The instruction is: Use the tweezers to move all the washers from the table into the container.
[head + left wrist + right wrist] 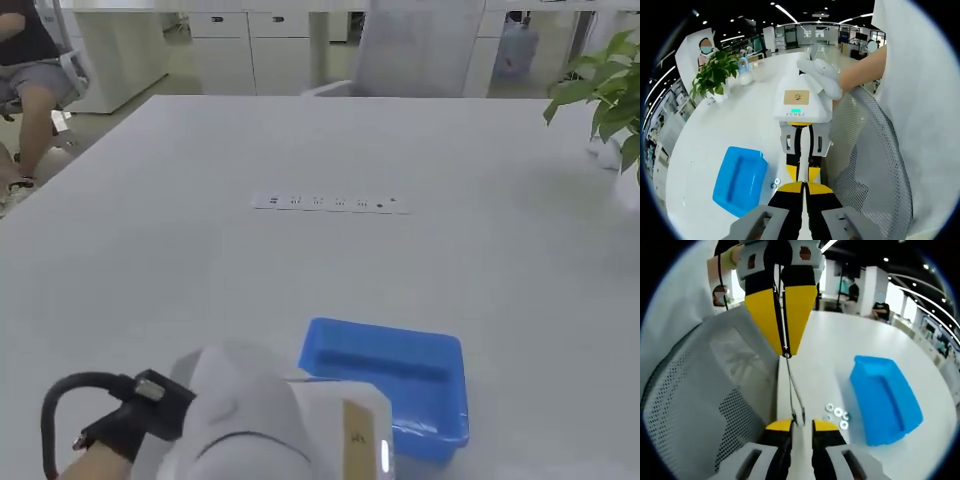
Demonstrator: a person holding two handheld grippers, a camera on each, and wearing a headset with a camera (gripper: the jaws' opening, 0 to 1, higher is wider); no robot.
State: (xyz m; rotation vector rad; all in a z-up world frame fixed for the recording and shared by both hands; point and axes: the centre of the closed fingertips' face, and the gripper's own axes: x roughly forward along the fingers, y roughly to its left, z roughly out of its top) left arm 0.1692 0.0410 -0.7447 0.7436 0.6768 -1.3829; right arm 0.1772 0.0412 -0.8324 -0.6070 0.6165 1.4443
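- My left claw (785, 352) was clamped shut on the tweezers (790, 385), its 2 yellow jaws pressed together around their upper part.
- The tweezers ran from that grip toward my right claw (802, 425), and their 2 prongs spread slightly as they went.
- My right claw faced the left one tip to tip. Its jaws stood a narrow gap apart, with the ends of the prongs in that gap. I could not tell whether its pads touched them.
- The washers (838, 412) lay in a small cluster on the white table (200, 250), outside the container (885, 400). They were just beside its wall and near the prong ends, but apart from them.
- The container was a blue rectangular tray, open side up, close to the table's near edge in the head view.
- A grey mesh chair back (715, 390) stood right beside both claws, off the table's edge.
- Farther across the table lay a thin white strip (330, 203), too small to read, and a leafy plant (610, 90) stood at the far right.
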